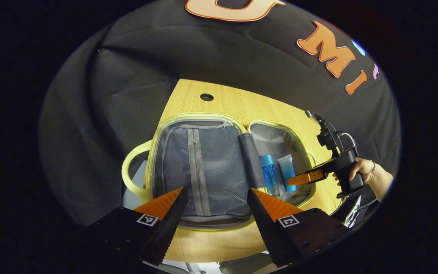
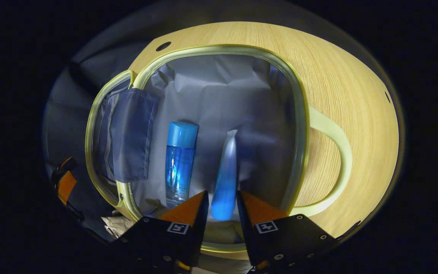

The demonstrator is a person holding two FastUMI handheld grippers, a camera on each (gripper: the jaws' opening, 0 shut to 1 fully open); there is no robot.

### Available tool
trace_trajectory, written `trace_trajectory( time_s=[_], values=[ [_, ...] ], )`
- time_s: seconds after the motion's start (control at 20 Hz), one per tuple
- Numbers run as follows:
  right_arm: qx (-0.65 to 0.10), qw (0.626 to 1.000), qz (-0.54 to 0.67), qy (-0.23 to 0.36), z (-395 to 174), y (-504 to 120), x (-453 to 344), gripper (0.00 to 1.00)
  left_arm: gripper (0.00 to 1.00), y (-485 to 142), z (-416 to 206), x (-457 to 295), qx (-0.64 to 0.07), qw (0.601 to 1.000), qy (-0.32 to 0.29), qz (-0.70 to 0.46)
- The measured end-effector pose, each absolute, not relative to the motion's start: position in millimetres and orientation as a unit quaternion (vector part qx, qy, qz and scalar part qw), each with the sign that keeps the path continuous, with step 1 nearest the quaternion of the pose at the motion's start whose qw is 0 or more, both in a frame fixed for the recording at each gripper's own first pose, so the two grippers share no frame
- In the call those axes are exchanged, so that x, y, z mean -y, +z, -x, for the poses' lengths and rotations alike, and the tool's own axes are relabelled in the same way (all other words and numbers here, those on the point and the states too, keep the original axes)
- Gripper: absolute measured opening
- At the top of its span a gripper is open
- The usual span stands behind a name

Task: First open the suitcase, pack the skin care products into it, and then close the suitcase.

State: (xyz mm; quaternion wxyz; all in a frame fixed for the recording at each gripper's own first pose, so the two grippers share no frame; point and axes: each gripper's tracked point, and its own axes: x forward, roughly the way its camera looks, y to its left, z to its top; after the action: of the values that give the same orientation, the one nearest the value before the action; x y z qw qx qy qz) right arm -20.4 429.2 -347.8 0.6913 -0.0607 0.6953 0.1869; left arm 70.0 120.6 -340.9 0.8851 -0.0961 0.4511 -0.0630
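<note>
The pale yellow-green suitcase [image 1: 203, 115] lies open on the wooden table [image 1: 211, 243]. Its lid half, with a grey mesh pocket [image 1: 219, 167], faces up under my left gripper [image 1: 216, 189], which hovers open and holds nothing. In the grey-lined right half [image 2: 219, 87] a clear blue bottle [image 2: 179, 163] [image 1: 269, 173] lies flat. Beside it is a blue tube [image 2: 228, 167] [image 1: 286, 167], cap end toward me. My right gripper [image 2: 222, 194] [image 1: 291, 182] reaches into that half, and its fingers close on the tube's cap end.
Each half has a looped handle, one at the left [image 1: 127, 171] and one at the right [image 2: 340, 152]. The table [image 2: 348, 87] has a round cable hole [image 1: 206, 97] near its far edge. A hand [image 1: 363, 169] holds the right gripper. Black cloth surrounds the table.
</note>
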Motion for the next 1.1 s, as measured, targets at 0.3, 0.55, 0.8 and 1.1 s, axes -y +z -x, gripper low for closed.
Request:
trace_trajectory(
  time_s=[0.3,0.55,0.8,1.1],
  values=[
    [-0.635,0.737,0.056,0.226,11.2,-307.7,-439.0,0.95,0.98,-333.0,-77.9,-129.6,-0.437,0.891,-0.061,0.102],
    [-0.574,0.779,0.051,0.247,3.2,-265.9,-428.9,0.96,0.98,-317.2,-93.1,-177.2,-0.417,0.905,-0.042,0.076],
    [-0.556,0.788,0.041,0.259,15.1,-244.1,-421.4,0.96,0.98,-309.1,-115.2,-231.2,-0.378,0.913,-0.028,0.151],
    [-0.549,0.793,0.034,0.260,33.1,-232.3,-413.2,0.96,0.98,-387.8,-113.5,-307.3,-0.394,0.888,0.048,0.232]
  ],
)
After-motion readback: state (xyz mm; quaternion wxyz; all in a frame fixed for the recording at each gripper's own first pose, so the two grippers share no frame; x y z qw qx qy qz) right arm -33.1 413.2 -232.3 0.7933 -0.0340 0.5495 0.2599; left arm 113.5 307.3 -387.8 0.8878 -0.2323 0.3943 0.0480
